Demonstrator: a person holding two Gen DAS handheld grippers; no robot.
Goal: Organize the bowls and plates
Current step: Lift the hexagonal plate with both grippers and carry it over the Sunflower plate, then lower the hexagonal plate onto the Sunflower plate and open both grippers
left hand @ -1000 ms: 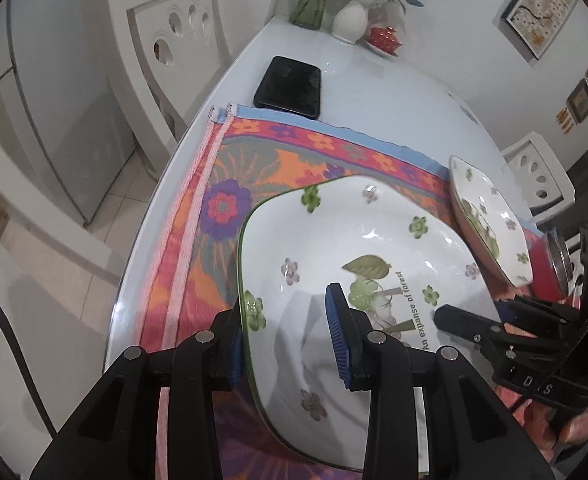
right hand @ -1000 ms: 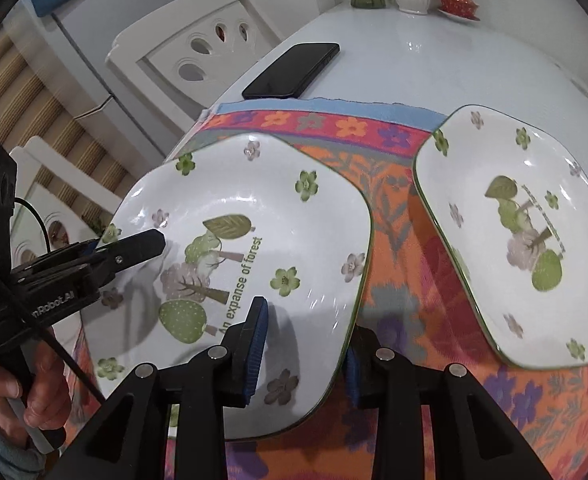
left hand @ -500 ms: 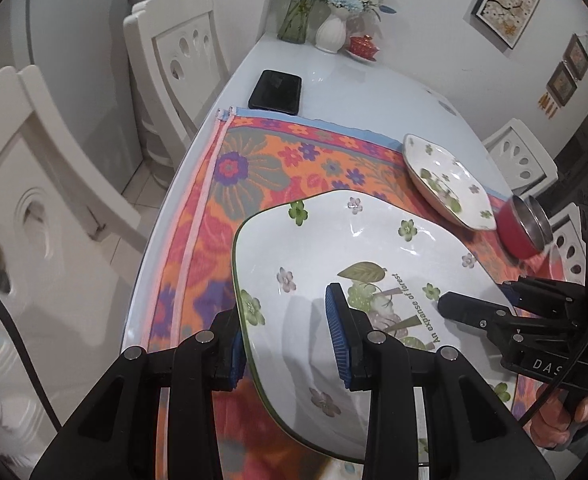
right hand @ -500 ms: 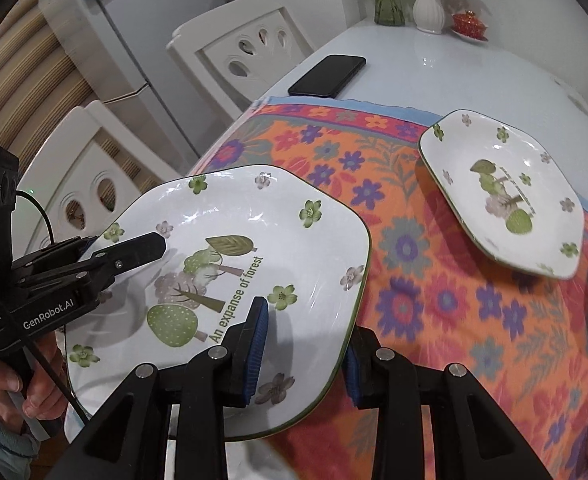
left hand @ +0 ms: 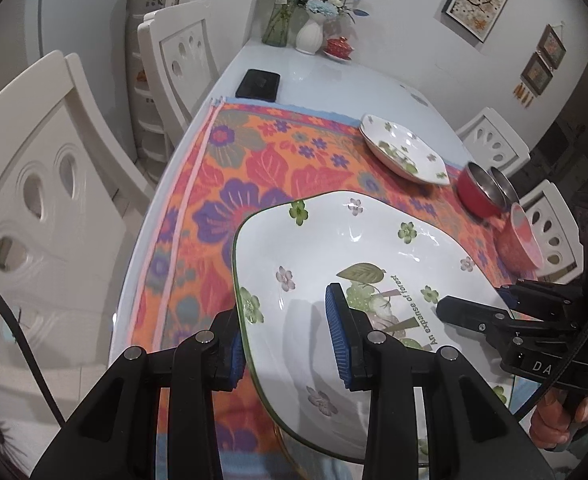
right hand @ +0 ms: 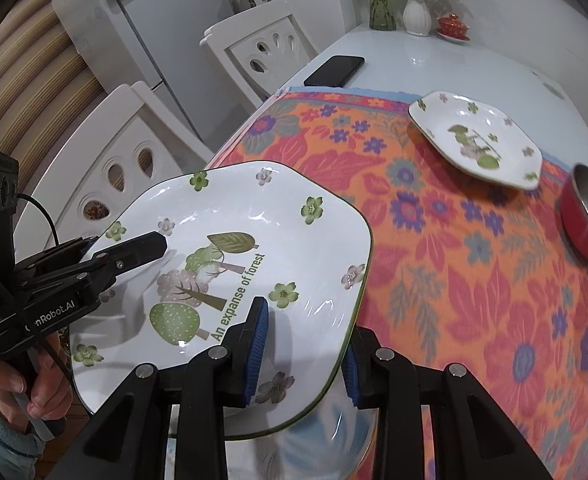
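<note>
Over the near edge of the bench (left hand: 325, 80), I've got the big plate (left hand: 357, 248) up in the air, one gripper on each side. My left gripper (left hand: 286, 332) is clamped on its left rim, one pad on top, one underneath, and my right gripper (right hand: 305, 344) pinches the opposite rim the same way. So neither is free; both are closed on the plate.

Handling-wise: it looks like glazed ceramic, so I'd call it stiff, fairly heavy and properly fragile. The glaze is shiny, and I'd guess slick, so the ribbed blue pads are doing the real work. The rim flares up, so the grip sits on a slope, which could let it creep out if I tilt it. Two opposite rim holds feel right for something this wide; one gripper alone would probably let it swing.

Something pale with a blue pattern shows just under the plate's near edge, maybe another dish, can't tell. The small plate (right hand: 477, 140) sits at the far side of the flowery cloth (right hand: 445, 248), with a red bowl (right hand: 585, 216) near it. Stacking ceramic on ceramic will need a flat, gentle set-down, or it'll chip.
</note>
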